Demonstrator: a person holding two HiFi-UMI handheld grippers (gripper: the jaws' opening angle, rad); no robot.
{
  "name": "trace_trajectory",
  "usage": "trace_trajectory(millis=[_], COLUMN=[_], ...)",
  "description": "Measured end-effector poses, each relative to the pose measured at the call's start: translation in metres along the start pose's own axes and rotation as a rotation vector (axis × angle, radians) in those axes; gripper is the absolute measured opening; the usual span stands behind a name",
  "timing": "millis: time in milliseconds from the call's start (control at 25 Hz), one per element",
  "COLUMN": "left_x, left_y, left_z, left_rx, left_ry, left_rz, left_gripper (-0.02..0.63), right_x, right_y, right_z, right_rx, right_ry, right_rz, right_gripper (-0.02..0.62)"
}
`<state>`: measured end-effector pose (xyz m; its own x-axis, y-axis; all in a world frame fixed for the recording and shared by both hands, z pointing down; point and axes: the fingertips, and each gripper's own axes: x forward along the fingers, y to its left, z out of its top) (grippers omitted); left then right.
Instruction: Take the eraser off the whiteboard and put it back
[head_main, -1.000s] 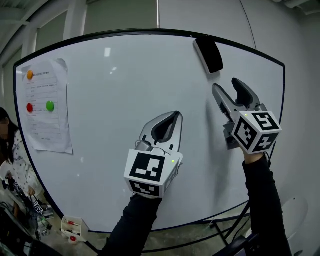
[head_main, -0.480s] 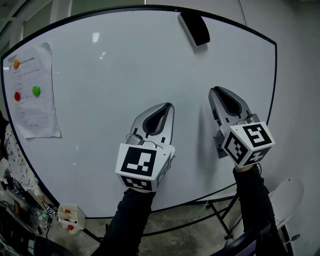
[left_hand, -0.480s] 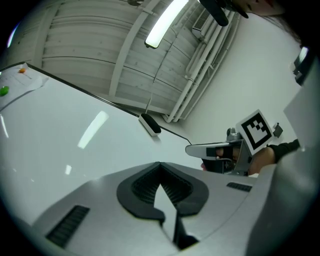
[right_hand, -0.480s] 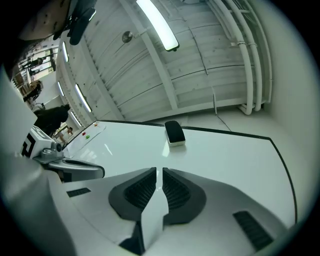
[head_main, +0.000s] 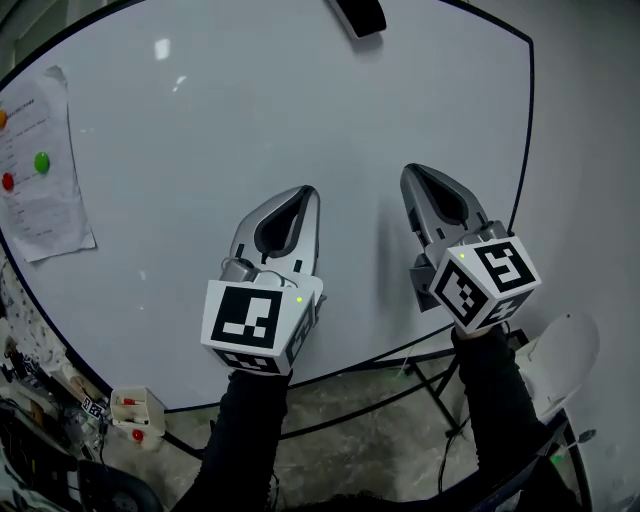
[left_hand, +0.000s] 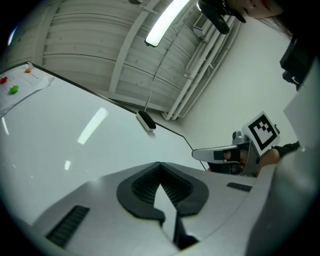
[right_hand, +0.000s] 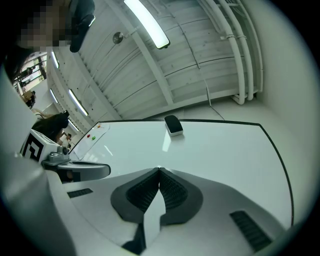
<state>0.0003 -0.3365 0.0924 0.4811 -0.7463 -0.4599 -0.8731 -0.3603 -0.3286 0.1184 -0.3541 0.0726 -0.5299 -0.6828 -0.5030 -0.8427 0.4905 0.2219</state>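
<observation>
The black eraser (head_main: 358, 15) sticks to the whiteboard (head_main: 180, 110) near its top edge, far above both grippers. It also shows small in the left gripper view, the eraser (left_hand: 146, 121), and in the right gripper view, the eraser (right_hand: 173, 125). My left gripper (head_main: 305, 192) is shut and empty in front of the board's lower middle. My right gripper (head_main: 412, 172) stands beside it on the right; its jaws have just been closing and now meet, with nothing between them. In their own views both the left gripper (left_hand: 159, 163) and the right gripper (right_hand: 159, 169) have their tips together.
A paper sheet (head_main: 40, 190) with a green and a red magnet hangs on the board's left. Below the board are its stand legs (head_main: 425, 385), a small white box (head_main: 133, 410) on the floor at the left, and a pale round object (head_main: 560, 360) at the right.
Both grippers have sunk down the board, and the eraser has slid toward the top of the head view. The right gripper's jaws went from wide open to shut, empty.
</observation>
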Motion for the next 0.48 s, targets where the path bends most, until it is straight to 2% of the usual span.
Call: trace_trajectory(millis=[480], left_x=[-0.037], left_y=[-0.03], left_z=[-0.015], left_rx=[-0.048], left_ry=[0.022], left_rz=[-0.002], left_gripper=[0.006], right_x=[-0.05], right_y=[0.02], right_z=[-0.01], right_rx=[0.026], right_ry=[0.034], right_rz=[-0.018], right_gripper=[0.011])
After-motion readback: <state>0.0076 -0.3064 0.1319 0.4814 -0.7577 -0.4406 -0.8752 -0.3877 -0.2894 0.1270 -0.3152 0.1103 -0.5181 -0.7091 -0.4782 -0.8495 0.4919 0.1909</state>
